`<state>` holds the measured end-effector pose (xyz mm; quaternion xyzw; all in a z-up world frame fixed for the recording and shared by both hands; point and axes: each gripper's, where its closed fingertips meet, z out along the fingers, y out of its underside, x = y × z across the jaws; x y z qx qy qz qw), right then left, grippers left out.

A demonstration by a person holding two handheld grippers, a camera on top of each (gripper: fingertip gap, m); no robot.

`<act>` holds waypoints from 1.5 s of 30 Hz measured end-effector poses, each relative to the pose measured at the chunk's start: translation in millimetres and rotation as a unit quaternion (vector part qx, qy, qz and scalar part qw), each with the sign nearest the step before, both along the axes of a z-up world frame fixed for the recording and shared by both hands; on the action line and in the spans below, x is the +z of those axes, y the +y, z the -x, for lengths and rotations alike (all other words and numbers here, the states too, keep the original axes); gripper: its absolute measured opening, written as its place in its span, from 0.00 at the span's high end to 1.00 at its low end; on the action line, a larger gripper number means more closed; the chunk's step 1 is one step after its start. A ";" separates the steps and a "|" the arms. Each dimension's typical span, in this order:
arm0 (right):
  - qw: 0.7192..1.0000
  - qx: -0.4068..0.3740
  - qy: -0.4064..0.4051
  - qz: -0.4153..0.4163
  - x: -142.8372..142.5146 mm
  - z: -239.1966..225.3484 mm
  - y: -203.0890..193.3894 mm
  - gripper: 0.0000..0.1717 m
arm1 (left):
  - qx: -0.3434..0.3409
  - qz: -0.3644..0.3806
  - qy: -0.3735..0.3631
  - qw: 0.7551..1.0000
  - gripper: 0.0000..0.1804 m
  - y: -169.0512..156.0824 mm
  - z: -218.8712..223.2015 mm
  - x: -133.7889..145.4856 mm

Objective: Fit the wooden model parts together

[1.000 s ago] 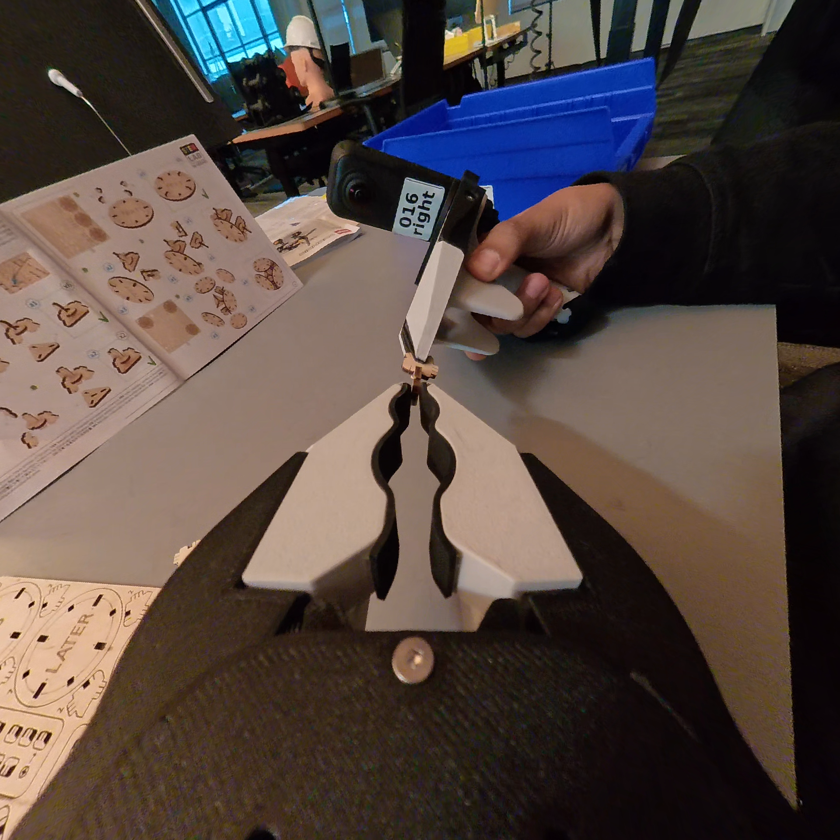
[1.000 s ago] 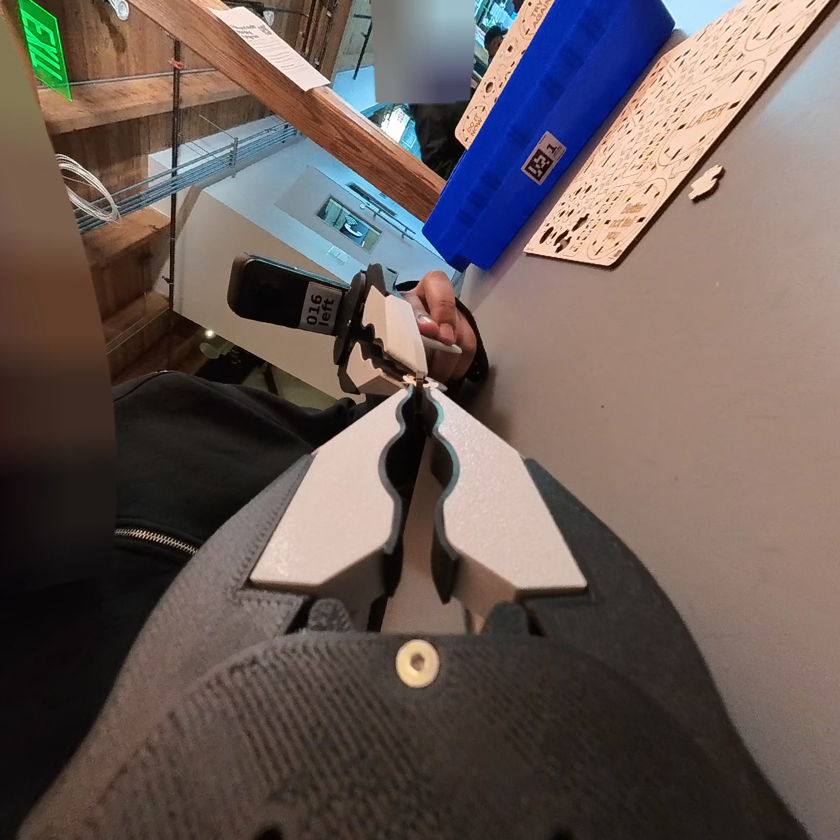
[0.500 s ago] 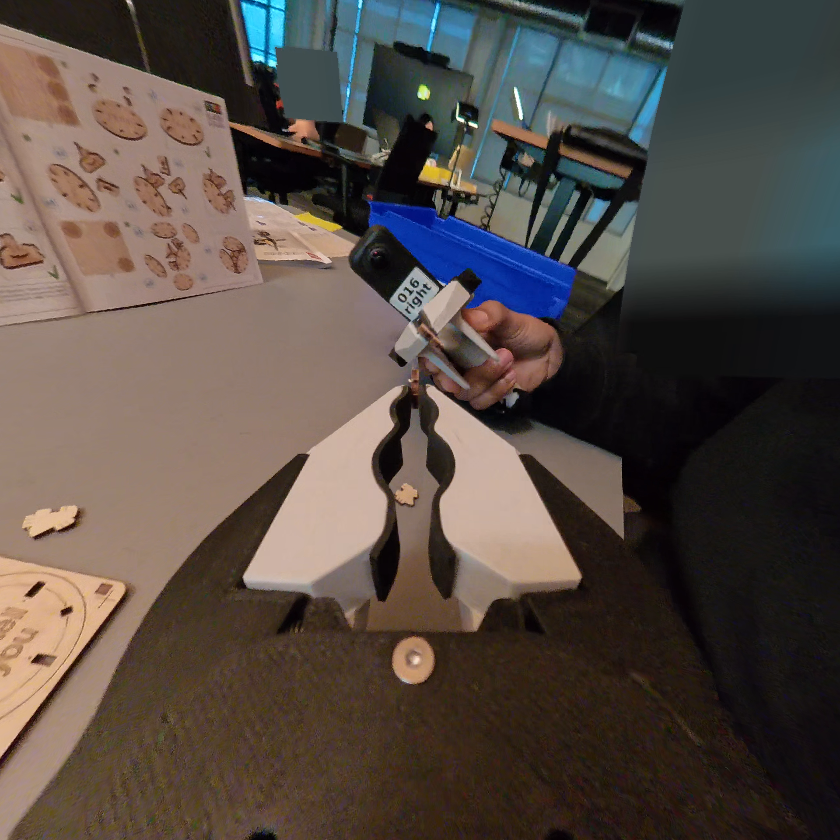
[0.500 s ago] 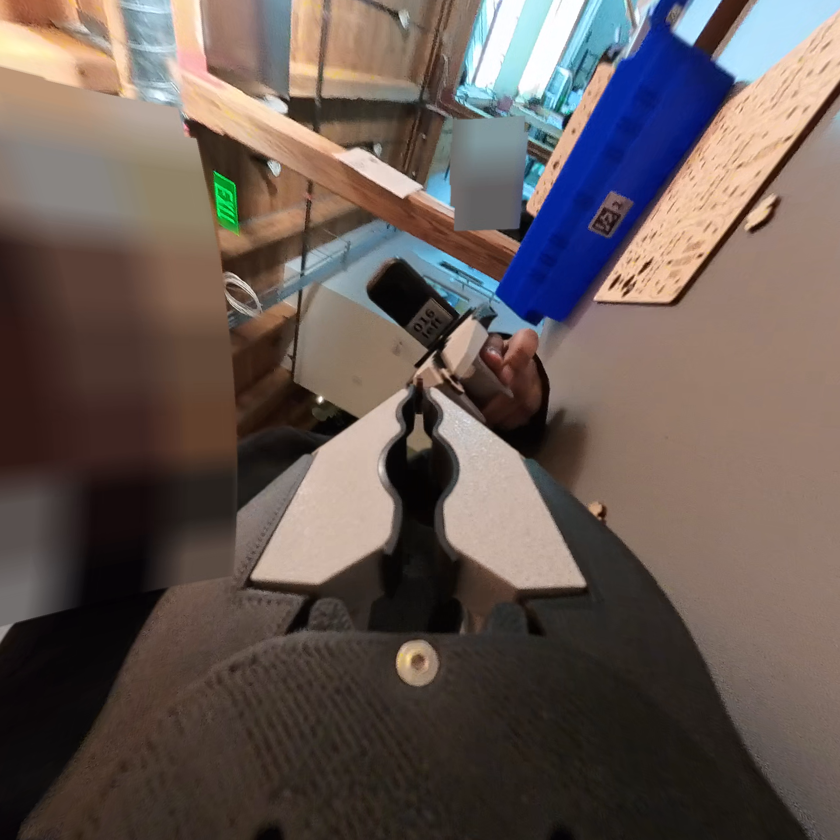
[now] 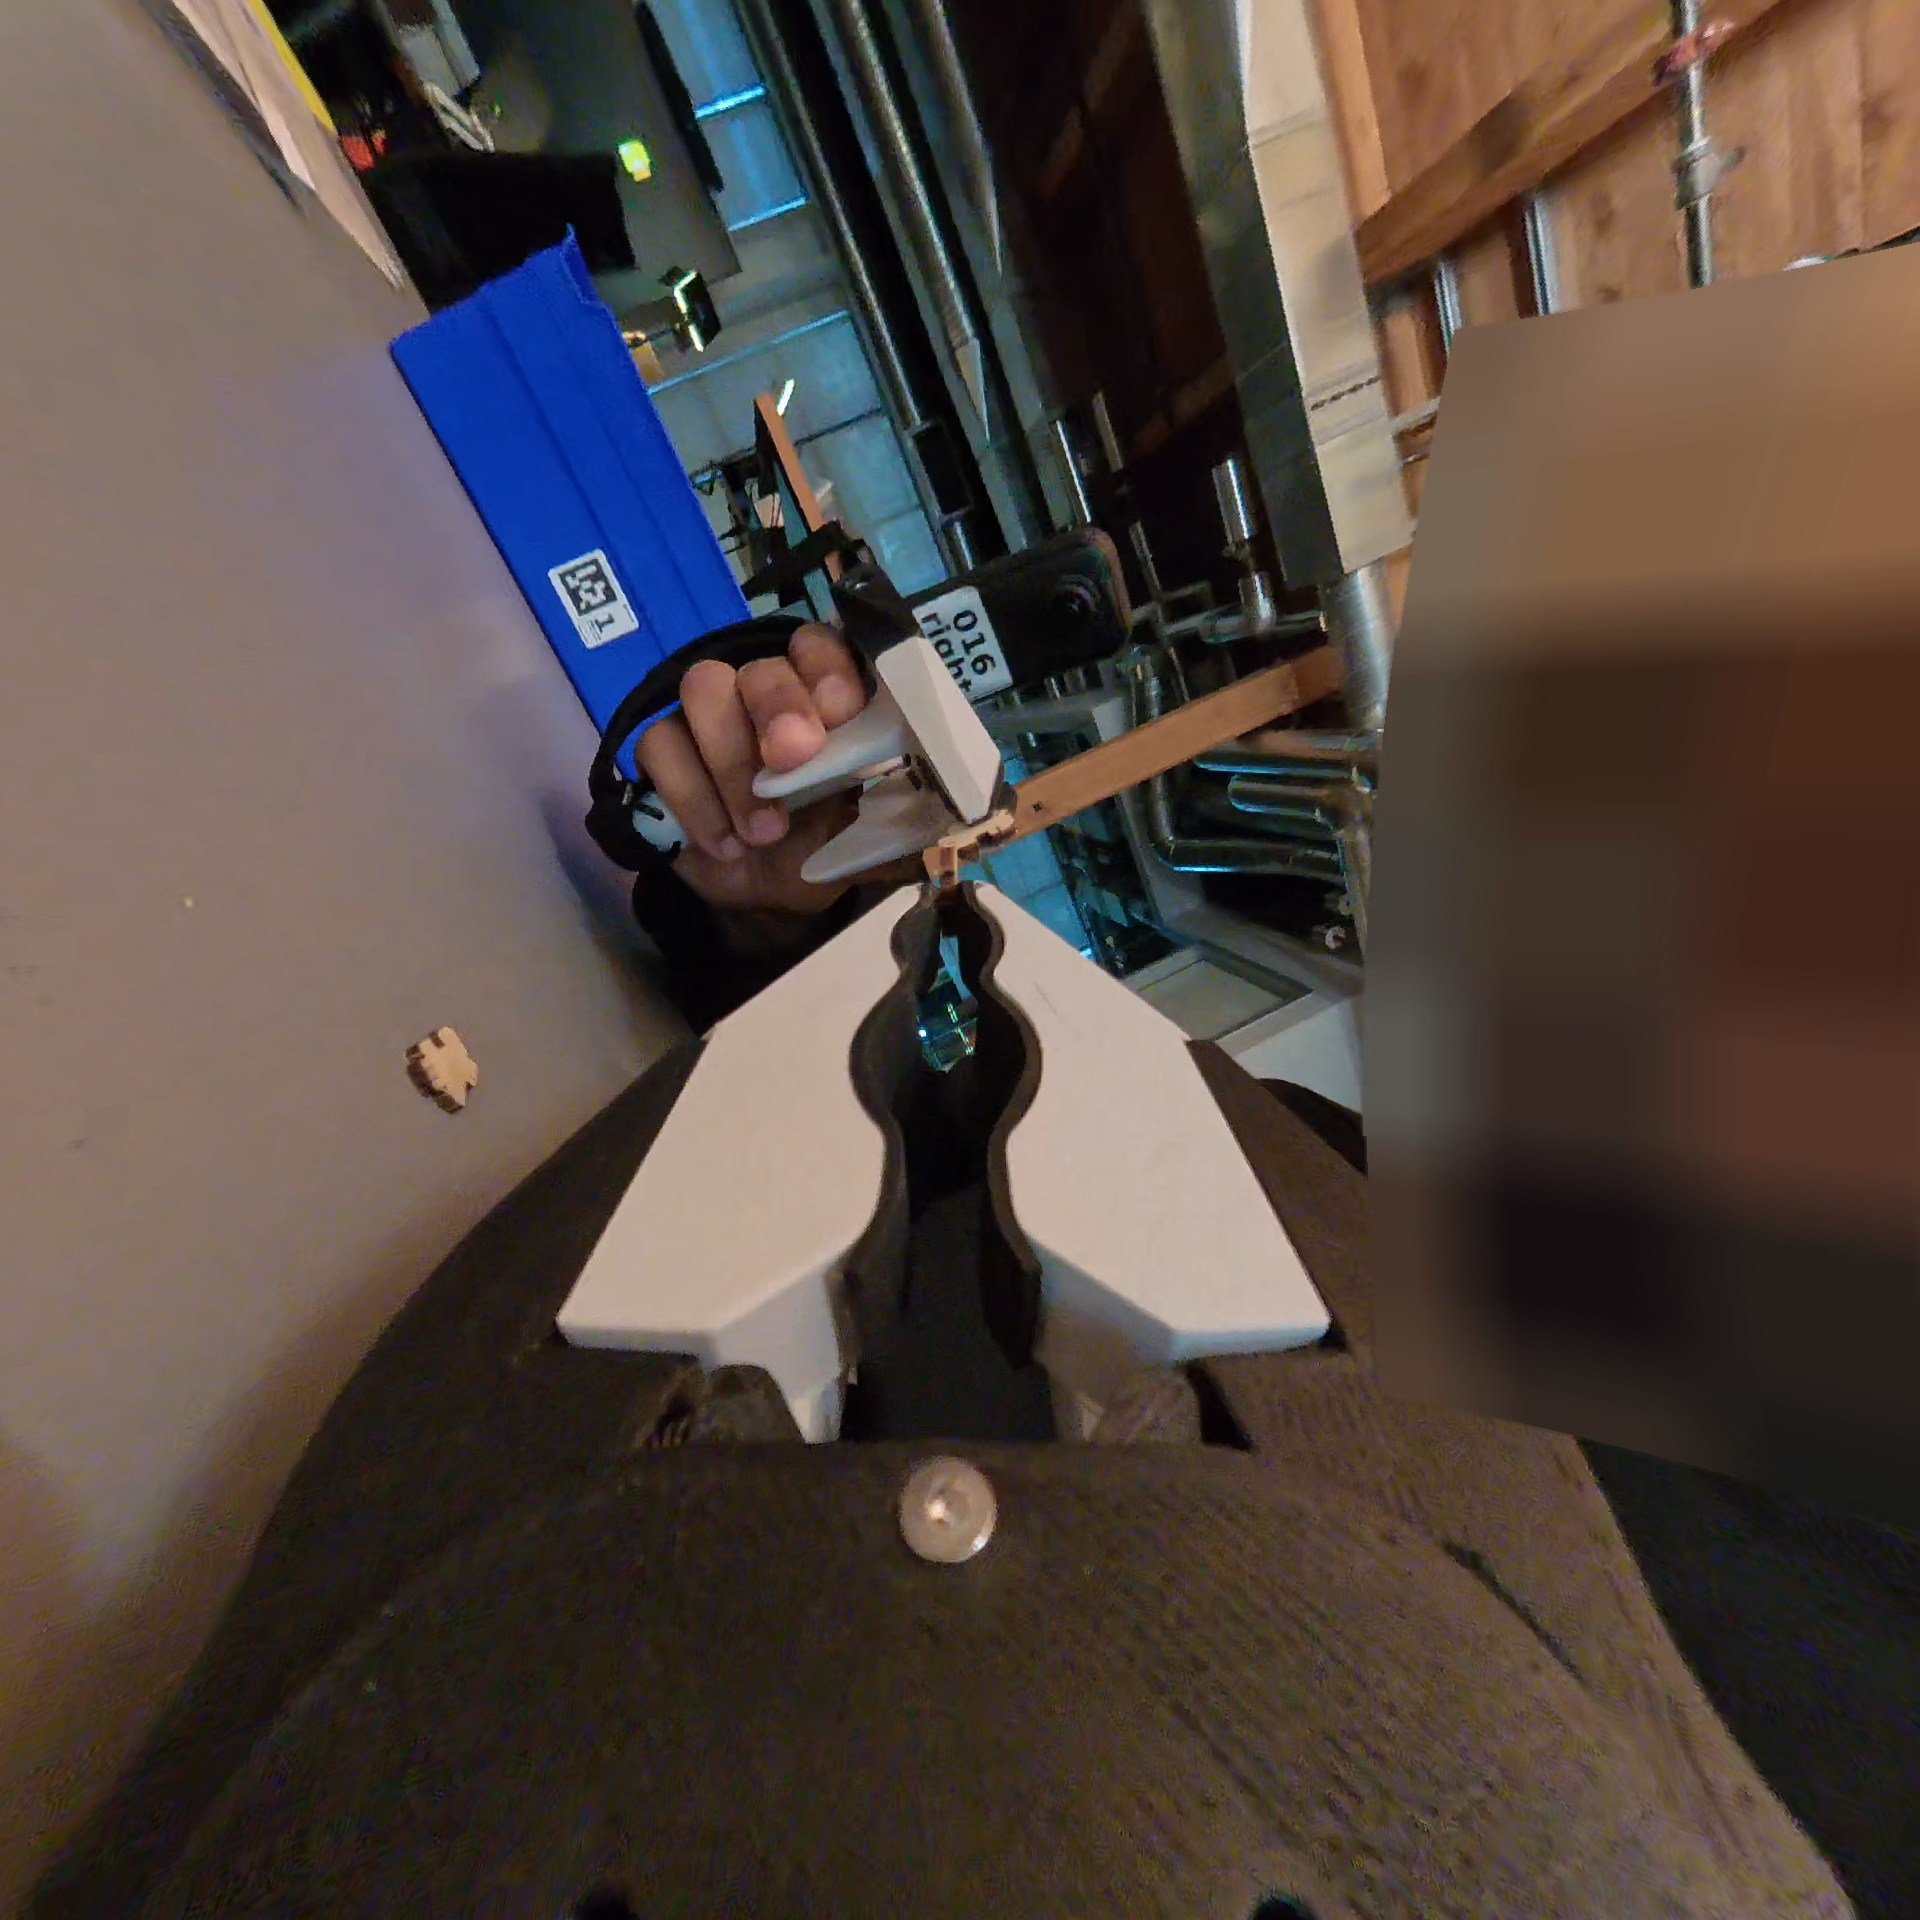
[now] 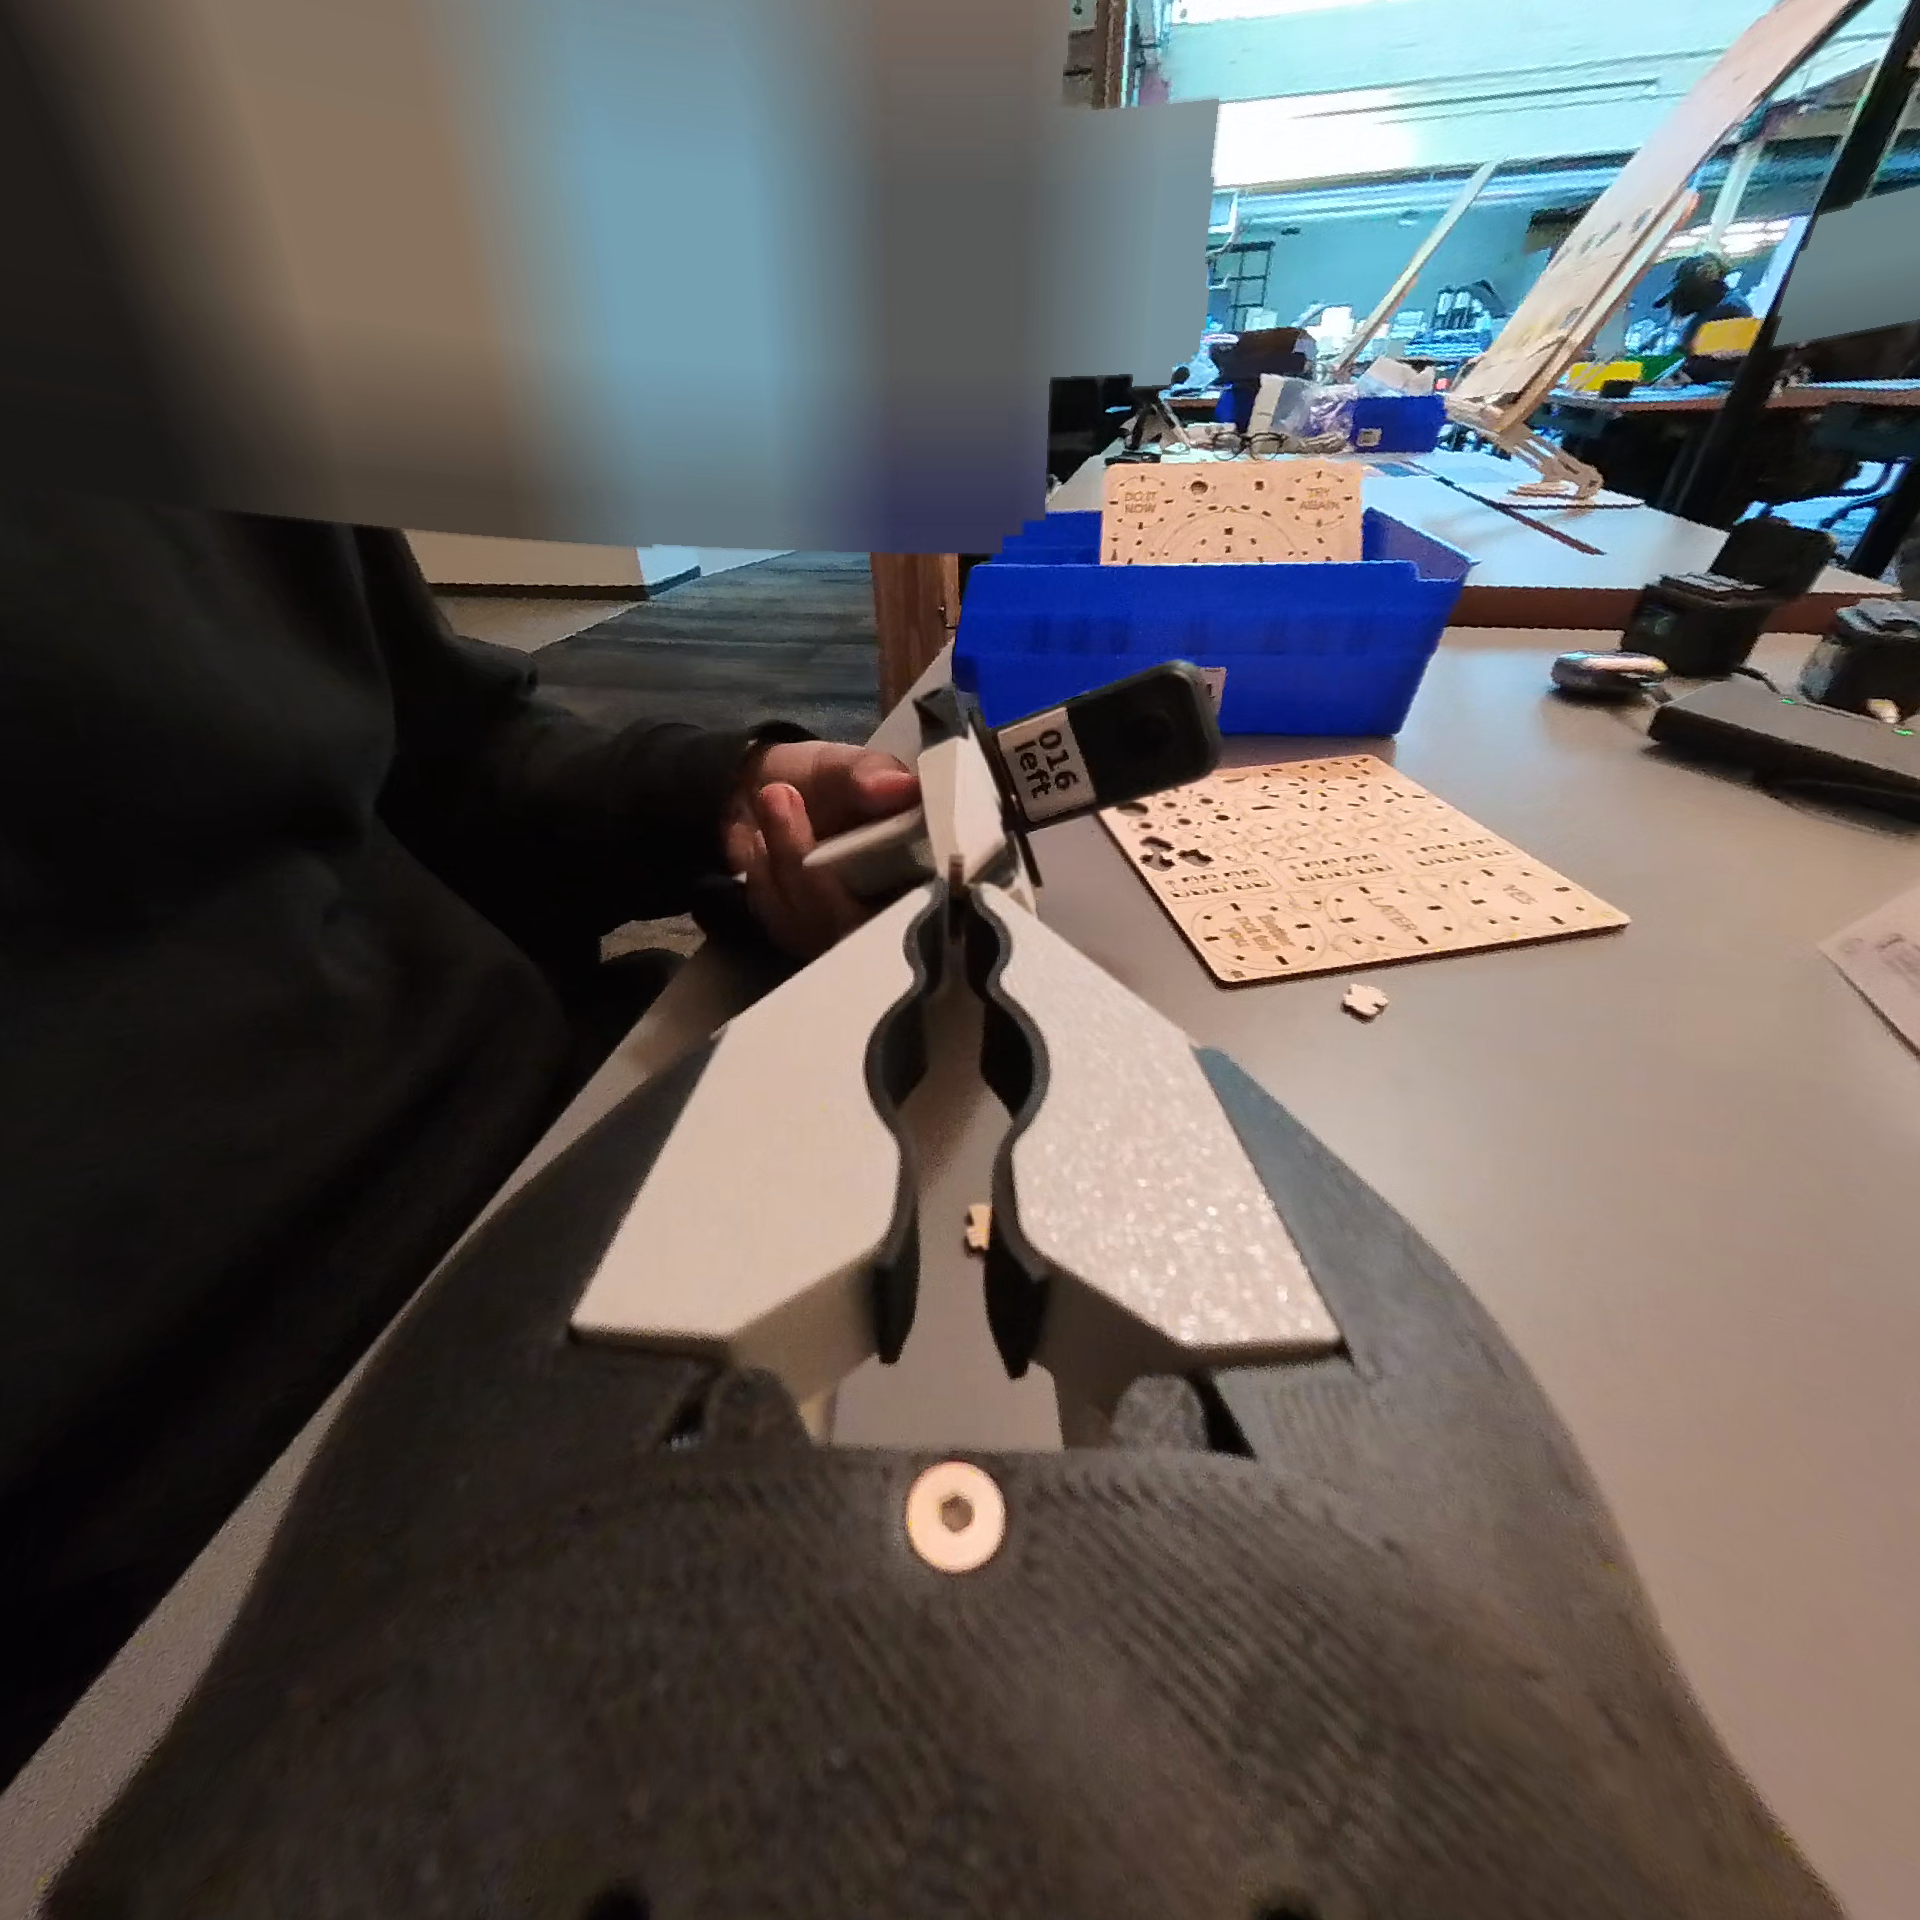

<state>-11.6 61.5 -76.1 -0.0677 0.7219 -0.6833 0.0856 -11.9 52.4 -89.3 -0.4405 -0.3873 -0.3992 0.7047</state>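
Left tool (image 5: 943, 902): closed on small wooden piece (image 5: 940, 864), raised off bench (image 6: 1558, 1195).
Right tool (image 6: 953, 902): pinching second wooden piece (image 5: 985, 829), joined crosswise, tips meeting.
Bench edge: just beneath both tools.
Open room: beyond puzzle sheet (image 6: 1361, 868), loose pieces (image 6: 1364, 1000) apart.

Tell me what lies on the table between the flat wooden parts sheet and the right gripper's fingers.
In the right wrist view, one small loose wooden piece lies on the grey table, just off the wooden parts sheet; otherwise bare up to the right gripper.

Each wrist camera looks along its own fingers, facing the other at close range above the grey table (image 6: 1558, 1195).
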 end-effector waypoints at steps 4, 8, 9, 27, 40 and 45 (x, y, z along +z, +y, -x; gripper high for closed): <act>1.000 0.000 0.019 -0.018 -8.3 -1.7 -2.2 1.00 | -0.009 -0.019 -0.009 1.000 1.00 1.7 -2.9 3.2; 1.000 0.008 0.021 -0.021 -10.2 -4.5 -2.6 1.00 | -0.010 -0.021 -0.019 1.000 1.00 0.6 -1.5 -0.3; 1.000 0.007 0.020 -0.021 -10.5 -3.9 -2.7 1.00 | -0.010 -0.017 -0.018 1.000 1.00 0.7 -1.7 -1.0; 0.998 0.028 0.033 -0.038 -14.8 -8.4 1.0 1.00 | -0.034 0.006 -0.015 0.999 1.00 6.7 -8.5 -6.2; 0.995 0.039 0.069 -0.064 -31.5 -14.6 14.0 1.00 | -0.104 0.070 -0.023 0.992 1.00 20.8 -14.1 -22.6; 0.996 0.051 0.047 -0.057 -33.6 -17.4 16.0 1.00 | -0.116 0.076 -0.025 0.990 1.00 23.0 -16.7 -24.6</act>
